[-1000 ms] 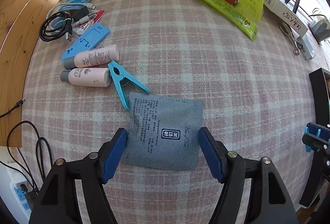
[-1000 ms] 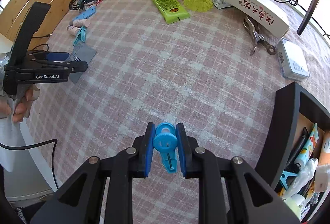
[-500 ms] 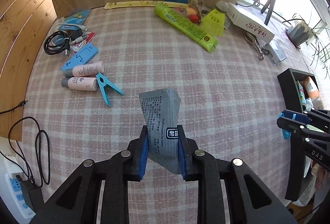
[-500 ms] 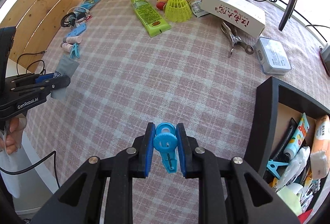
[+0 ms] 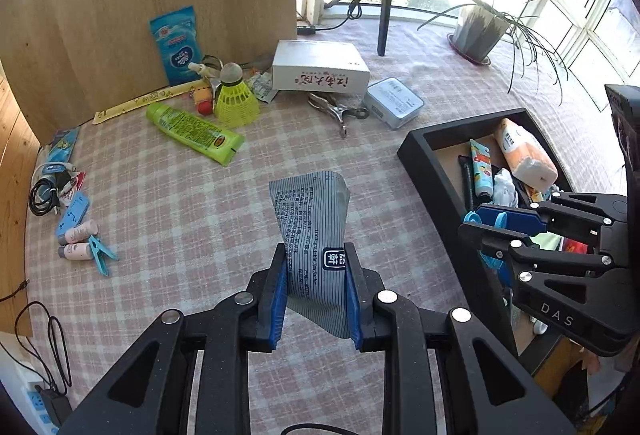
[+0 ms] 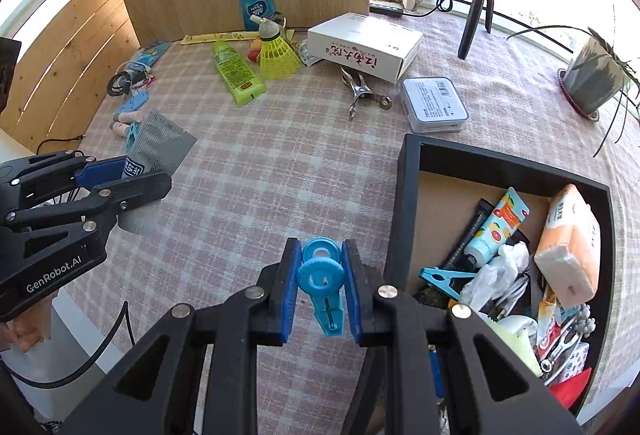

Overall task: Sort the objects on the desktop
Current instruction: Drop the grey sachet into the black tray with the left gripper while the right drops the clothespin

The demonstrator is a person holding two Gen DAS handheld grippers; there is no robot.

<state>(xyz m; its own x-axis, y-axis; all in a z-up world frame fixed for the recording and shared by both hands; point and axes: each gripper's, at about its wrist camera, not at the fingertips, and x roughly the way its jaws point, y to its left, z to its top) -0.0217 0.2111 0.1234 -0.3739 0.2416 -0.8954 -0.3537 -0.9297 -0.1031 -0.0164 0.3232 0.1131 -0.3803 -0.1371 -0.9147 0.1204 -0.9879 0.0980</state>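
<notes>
Grippers both loaded. Left gripper (image 5: 316, 295) is clamped on the grey striped sachet (image 5: 314, 227), which is lifted off the checked tablecloth (image 5: 180, 203) and sticks up bent between the blue pads. Right gripper (image 6: 320, 291) is clamped on a blue clothespin (image 6: 322, 283), held just left of the black box (image 6: 404, 195). The box already holds a tissue pack (image 6: 570, 247), a cream tube (image 6: 496, 231) and another blue clip (image 6: 444, 281). Far side of the table: green tube (image 5: 192, 133), yellow shuttlecock (image 5: 236, 99), white carton (image 5: 320, 73).

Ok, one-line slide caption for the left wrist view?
Left hand-held gripper holding a grey striped sachet above the checked tablecloth, black storage box to its right.
</notes>
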